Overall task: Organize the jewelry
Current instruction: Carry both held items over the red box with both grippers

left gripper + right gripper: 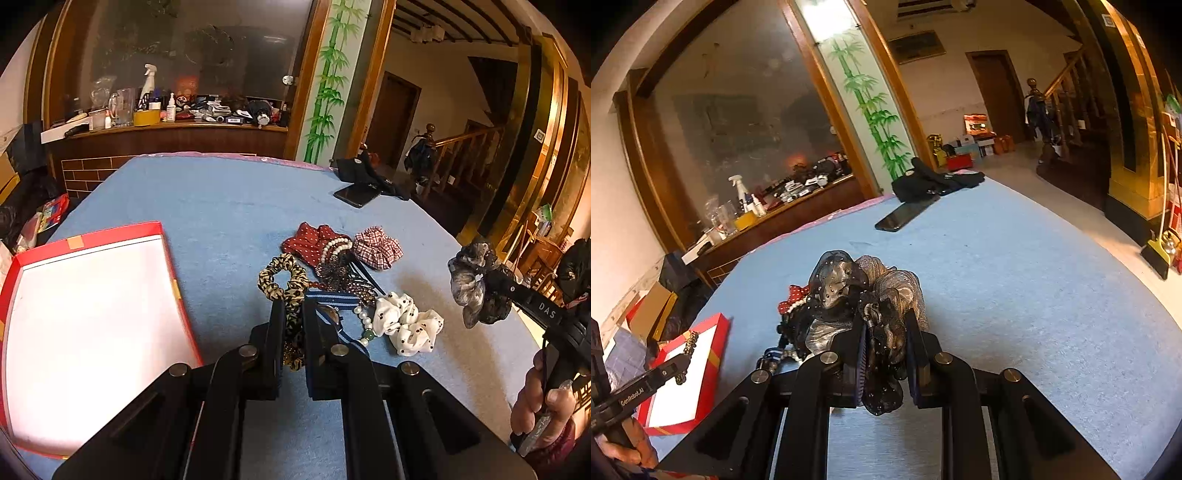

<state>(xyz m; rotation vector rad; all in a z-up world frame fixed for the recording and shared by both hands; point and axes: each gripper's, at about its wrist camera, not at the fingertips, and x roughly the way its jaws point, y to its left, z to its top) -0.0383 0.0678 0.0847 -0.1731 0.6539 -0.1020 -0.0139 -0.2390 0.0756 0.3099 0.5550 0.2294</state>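
Left tool: pressed together on the leopard scrunchie, lifted off the pile; red box just to its left.
Right tool: pinching the grey sheer scrunchie, held above the tabletop, to the right of the pile.
Progress: early by my reading; the box's white floor shows bare, nothing stowed yet.
Left to do: red dotted bow, checked scrunchie, white dotted scrunchie, pearl strand, striped band, dark beaded pieces, all heaped ahead of the left tool.
Surroundings: phone and dark cloth far beyond the pile, well apart.
Obstacles: none between tool and box; strands tangled in the heap may drag along.
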